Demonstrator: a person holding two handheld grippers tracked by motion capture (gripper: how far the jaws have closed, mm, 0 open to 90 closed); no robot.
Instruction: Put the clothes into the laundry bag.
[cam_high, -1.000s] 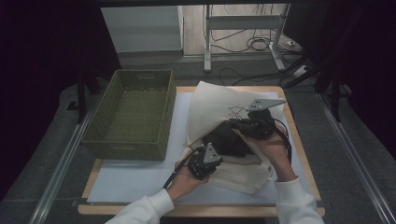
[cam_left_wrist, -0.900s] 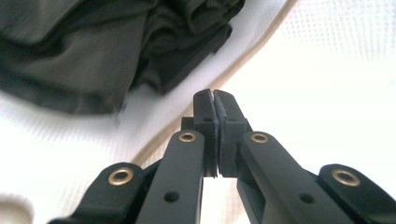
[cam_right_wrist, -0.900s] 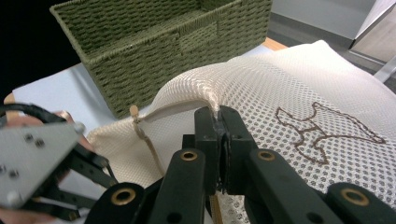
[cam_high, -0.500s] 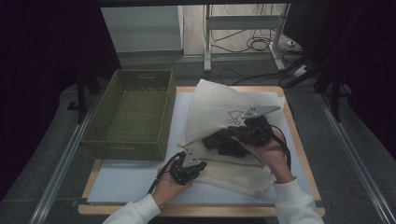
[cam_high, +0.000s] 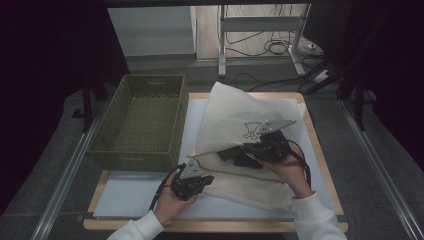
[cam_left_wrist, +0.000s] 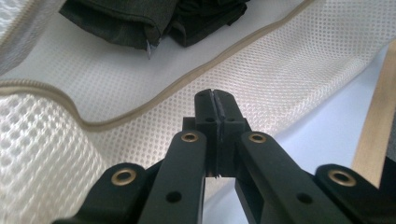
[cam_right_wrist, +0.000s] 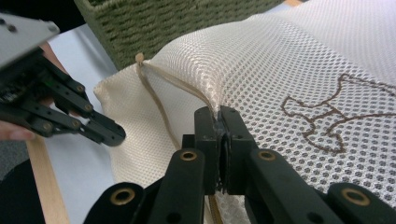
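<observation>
High view: your right gripper (cam_high: 235, 154) pinches the mesh laundry bag's (cam_high: 235, 117) upper flap, lifted — dark clothes (cam_high: 234, 153) lie just inside; left gripper (cam_high: 204, 179), closed and empty, sits nearer the opening's corner.

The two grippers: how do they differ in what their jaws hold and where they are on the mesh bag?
The right gripper is shut on the upper layer of the mesh bag, lifting it, while the left gripper is shut with no cloth visibly between its jaws. The right gripper sits over the middle of the bag; the left gripper is at its near left corner, beside the green basket. Both have black jaws and a grey plate.
</observation>
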